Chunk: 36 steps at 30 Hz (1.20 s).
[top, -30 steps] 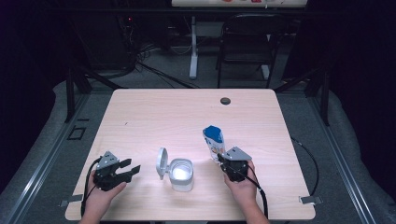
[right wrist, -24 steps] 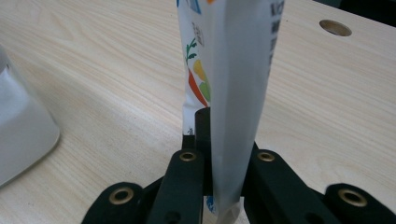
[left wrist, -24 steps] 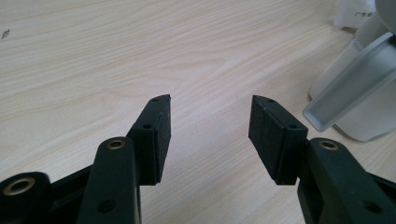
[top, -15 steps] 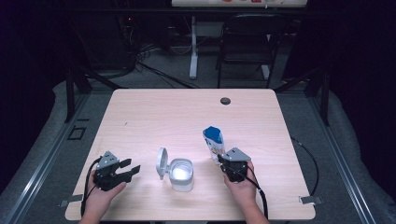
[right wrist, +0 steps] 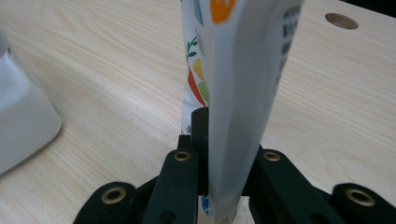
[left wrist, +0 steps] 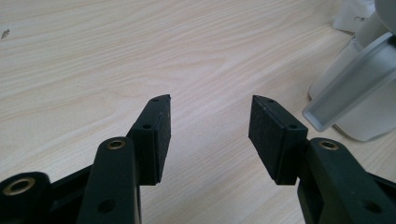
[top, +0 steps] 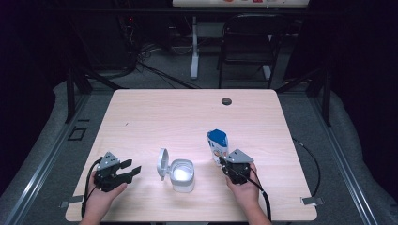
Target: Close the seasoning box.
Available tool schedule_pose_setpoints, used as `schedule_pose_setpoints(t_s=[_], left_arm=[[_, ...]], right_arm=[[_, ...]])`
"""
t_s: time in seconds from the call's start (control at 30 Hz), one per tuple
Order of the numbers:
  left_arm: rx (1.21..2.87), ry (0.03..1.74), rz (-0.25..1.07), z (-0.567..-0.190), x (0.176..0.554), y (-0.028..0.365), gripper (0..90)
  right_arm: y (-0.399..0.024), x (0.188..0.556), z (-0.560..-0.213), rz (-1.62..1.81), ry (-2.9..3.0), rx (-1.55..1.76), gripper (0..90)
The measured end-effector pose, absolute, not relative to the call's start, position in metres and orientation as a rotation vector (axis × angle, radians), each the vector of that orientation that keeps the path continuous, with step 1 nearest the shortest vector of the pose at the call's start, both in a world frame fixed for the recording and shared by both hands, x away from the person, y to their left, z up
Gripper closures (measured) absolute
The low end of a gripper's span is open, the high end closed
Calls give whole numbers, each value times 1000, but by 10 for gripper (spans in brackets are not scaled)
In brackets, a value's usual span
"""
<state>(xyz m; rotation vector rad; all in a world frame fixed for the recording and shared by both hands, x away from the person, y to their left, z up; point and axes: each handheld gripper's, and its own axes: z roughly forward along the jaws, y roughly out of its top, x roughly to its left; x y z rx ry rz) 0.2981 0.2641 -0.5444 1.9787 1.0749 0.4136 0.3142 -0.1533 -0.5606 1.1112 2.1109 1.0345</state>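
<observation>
R claw (right wrist: 219, 154) clenched on upright white-and-blue printed foil pouch (top: 218, 145), base on light wood counter (top: 187, 112) just R of the translucent square plastic container (top: 182, 174), whose flip lid (top: 162, 163) is open; jaws have just eased apart slightly. L claw (left wrist: 210, 135) released, empty, near container. Step, judged: pouch staged for emptying. Next: lift, tilt over opening. Count: 1 pouch, 1 container, 2 claws.

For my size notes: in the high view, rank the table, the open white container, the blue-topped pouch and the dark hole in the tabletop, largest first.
1. Table
2. Open white container, with its flipped-up lid
3. Blue-topped pouch, somewhat smaller, though close
4. Dark hole, clearly smallest
</observation>
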Motion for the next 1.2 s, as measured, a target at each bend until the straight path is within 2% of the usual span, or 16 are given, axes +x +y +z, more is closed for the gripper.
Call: schedule_pose_setpoints(t_s=[0.7,1.2], left_arm=[[1977,1074,413,-544,298,264,494],[1978,1055,408,-542,302,259,493]], right_arm=[[-159,312,-563,1030,2134,1124,759],[-164,308,-566,1043,2126,1146,599]])
